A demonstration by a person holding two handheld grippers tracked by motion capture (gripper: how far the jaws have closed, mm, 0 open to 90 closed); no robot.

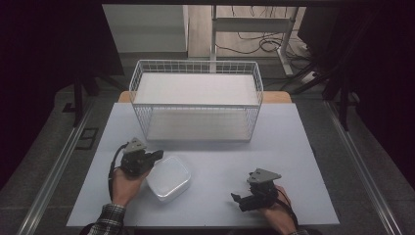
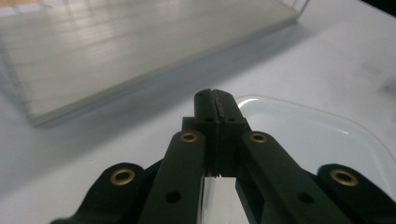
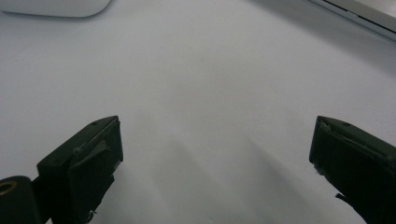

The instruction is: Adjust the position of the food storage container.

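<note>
- Left gripper (image 2: 215, 105): jaws pressed together with nothing seen between them, held at the near-left edge of the white container (image 1: 168, 177), which lies just to their right.
- Right gripper (image 3: 215, 154): jaws spread wide over bare table (image 1: 293, 147), well apart from the container; the left hand is judged the nearer.
- Container: a shallow, glossy, rounded square with no marked long axis, lying in the near-left part of the table, in front of the wire basket (image 1: 195, 100).

Ahead of the left gripper (image 1: 155, 155), its jaws pressed together, a white lidded container (image 1: 169, 178) sits touching its tip. Beyond stands a wire basket (image 1: 195, 100). Bare table (image 1: 274, 147) lies ahead of the wide-spread right gripper (image 1: 237, 198).
</note>
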